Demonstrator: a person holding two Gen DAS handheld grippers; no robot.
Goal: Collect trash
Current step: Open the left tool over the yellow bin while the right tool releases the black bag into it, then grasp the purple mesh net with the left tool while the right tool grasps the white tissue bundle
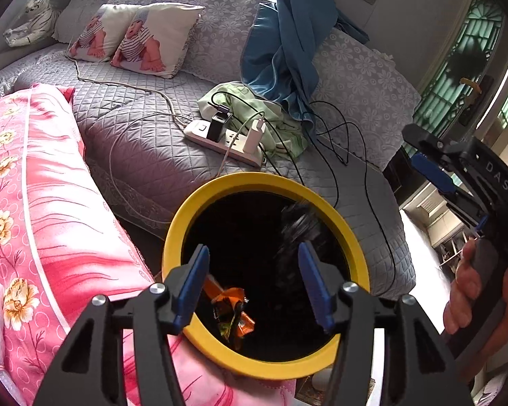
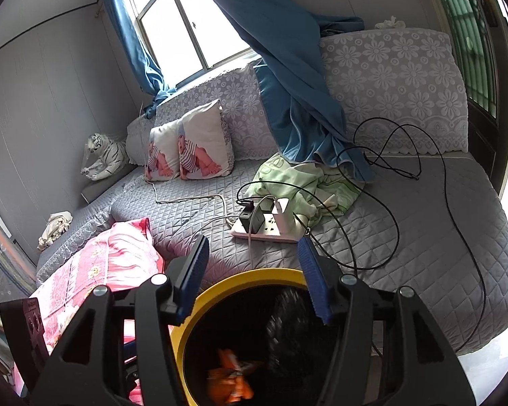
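Note:
A round bin with a yellow rim [image 1: 220,186] and a black inside stands beside the bed; it also shows in the right wrist view [image 2: 254,275]. An orange snack wrapper [image 1: 232,308] lies inside it, seen blurred in the right wrist view [image 2: 232,379]. A dark blurred shape [image 1: 298,223] is in the bin's mouth, also in the right wrist view [image 2: 288,318]. My left gripper [image 1: 254,277] is open and empty above the bin. My right gripper [image 2: 254,270] is open and empty over the bin's near rim; it also shows at the right of the left wrist view [image 1: 433,165].
A grey quilted sofa bed [image 2: 423,230] holds a white power strip [image 2: 267,230] with chargers and black cables [image 2: 389,176], a green cloth [image 2: 304,182], two baby-print cushions [image 2: 193,145] and a blue curtain [image 2: 288,84]. A pink floral pillow [image 1: 44,203] lies left of the bin.

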